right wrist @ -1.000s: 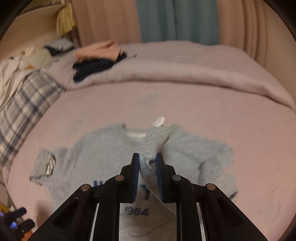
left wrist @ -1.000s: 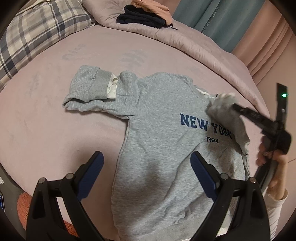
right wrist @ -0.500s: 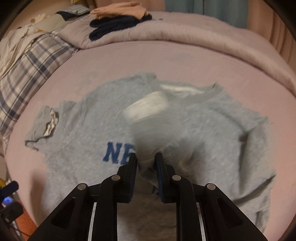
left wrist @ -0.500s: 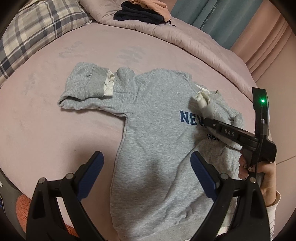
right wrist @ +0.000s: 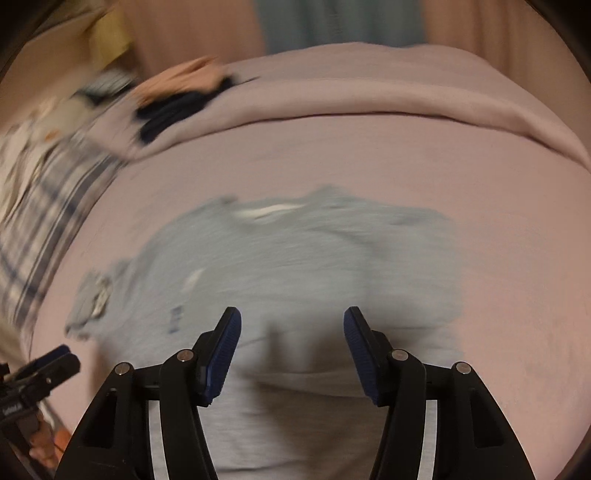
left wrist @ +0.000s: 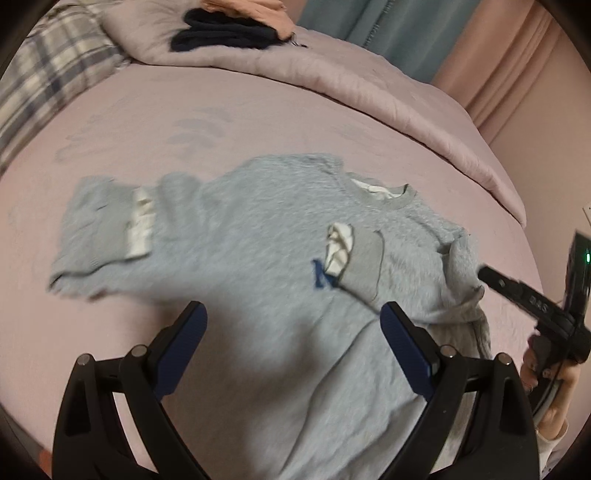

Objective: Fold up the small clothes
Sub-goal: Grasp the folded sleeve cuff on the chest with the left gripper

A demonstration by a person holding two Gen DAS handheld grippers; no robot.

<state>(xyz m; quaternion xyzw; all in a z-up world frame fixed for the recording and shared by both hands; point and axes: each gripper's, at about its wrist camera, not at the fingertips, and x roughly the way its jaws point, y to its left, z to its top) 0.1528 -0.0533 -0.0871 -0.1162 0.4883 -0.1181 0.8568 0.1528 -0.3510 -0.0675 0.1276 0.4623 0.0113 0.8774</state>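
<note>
— Both grippers empty?
— Yes. The right gripper [right wrist: 291, 350] is opening, nothing between its pads; the left gripper [left wrist: 293, 345] stands wide apart, holding nothing. Both tilt down over the bed [left wrist: 221, 122].
— The sweatshirt [left wrist: 258, 258]?
— Flat on the sheet, one cuff [left wrist: 360, 266] folded across its chest.

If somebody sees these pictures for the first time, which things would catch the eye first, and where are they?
First is the grey sweatshirt spread flat in the middle of the pink bed; one sleeve lies folded across its chest, the striped cuff covering most of the blue lettering. Next, the left tool hangs open above its lower part. The right tool has nothing between its opening jaws. Dark and peach clothes are piled on the far duvet.
</note>
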